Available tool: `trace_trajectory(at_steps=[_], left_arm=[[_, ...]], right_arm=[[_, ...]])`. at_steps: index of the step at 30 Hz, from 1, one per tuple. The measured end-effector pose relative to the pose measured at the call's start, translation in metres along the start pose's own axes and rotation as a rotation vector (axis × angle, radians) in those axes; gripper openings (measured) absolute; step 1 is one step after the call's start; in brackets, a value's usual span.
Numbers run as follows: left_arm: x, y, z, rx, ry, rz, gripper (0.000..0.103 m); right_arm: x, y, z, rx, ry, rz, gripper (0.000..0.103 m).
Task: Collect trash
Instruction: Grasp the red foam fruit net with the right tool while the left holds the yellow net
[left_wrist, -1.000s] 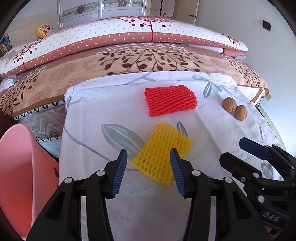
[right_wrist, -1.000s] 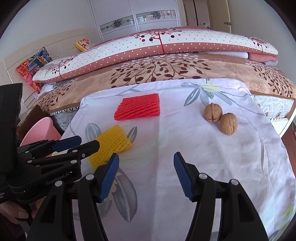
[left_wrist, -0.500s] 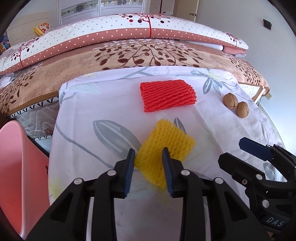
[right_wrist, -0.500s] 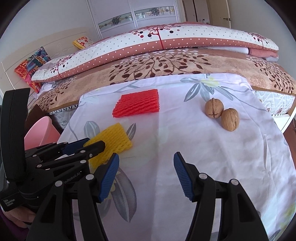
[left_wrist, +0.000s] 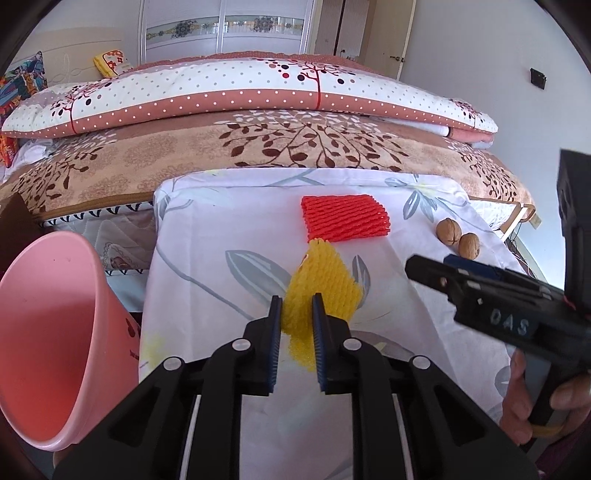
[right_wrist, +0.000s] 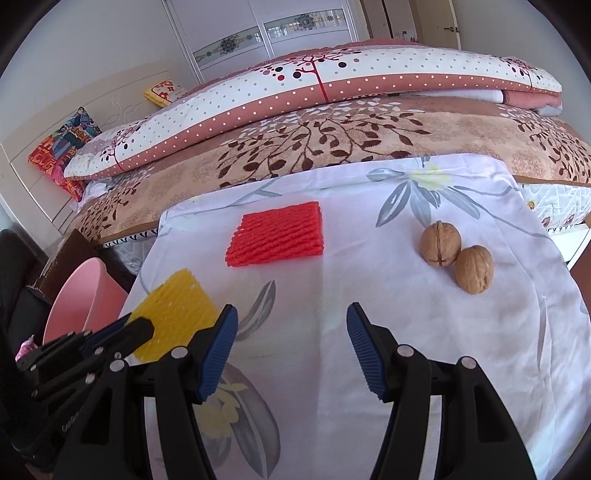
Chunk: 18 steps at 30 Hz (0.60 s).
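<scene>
My left gripper (left_wrist: 297, 306) is shut on a yellow foam net (left_wrist: 325, 284) and holds it lifted above the white floral cloth (left_wrist: 221, 295); the net also shows in the right wrist view (right_wrist: 173, 314). A red foam net (left_wrist: 345, 218) lies flat on the cloth beyond it, also in the right wrist view (right_wrist: 277, 234). Two walnuts (right_wrist: 456, 254) lie together to the right. My right gripper (right_wrist: 290, 321) is open and empty above the cloth, right of the left gripper (right_wrist: 122, 332).
A pink bin (left_wrist: 48, 354) stands off the cloth's left edge, its mouth tilted toward me; it also shows in the right wrist view (right_wrist: 85, 299). Folded quilts (left_wrist: 258, 110) are piled on the bed behind the cloth.
My left gripper closed on the yellow foam net and lifted it, so the net now stands on edge between the fingers. My right gripper stayed open and moved little.
</scene>
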<state>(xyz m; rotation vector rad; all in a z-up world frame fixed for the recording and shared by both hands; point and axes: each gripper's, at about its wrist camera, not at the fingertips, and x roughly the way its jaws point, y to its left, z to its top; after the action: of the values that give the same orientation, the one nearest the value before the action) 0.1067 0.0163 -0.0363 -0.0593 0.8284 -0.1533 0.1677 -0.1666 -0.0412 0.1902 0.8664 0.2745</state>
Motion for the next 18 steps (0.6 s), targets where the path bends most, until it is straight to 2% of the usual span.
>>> trace_trajectory(at_steps=[9, 16, 18], left_arm=[[0.002, 0.006, -0.006, -0.014, 0.015, -0.005, 0.015], [0.005, 0.008, -0.007, -0.016, 0.019, -0.015, 0.015], [0.005, 0.009, -0.007, -0.016, 0.02, -0.015, 0.015]], right_arm=[[0.039, -0.001, 0.041, 0.032, 0.026, -0.011, 0.061], [0.066, 0.004, 0.05, 0.009, 0.055, -0.042, 0.061], [0.07, 0.006, 0.046, 0.004, 0.066, -0.047, 0.056]])
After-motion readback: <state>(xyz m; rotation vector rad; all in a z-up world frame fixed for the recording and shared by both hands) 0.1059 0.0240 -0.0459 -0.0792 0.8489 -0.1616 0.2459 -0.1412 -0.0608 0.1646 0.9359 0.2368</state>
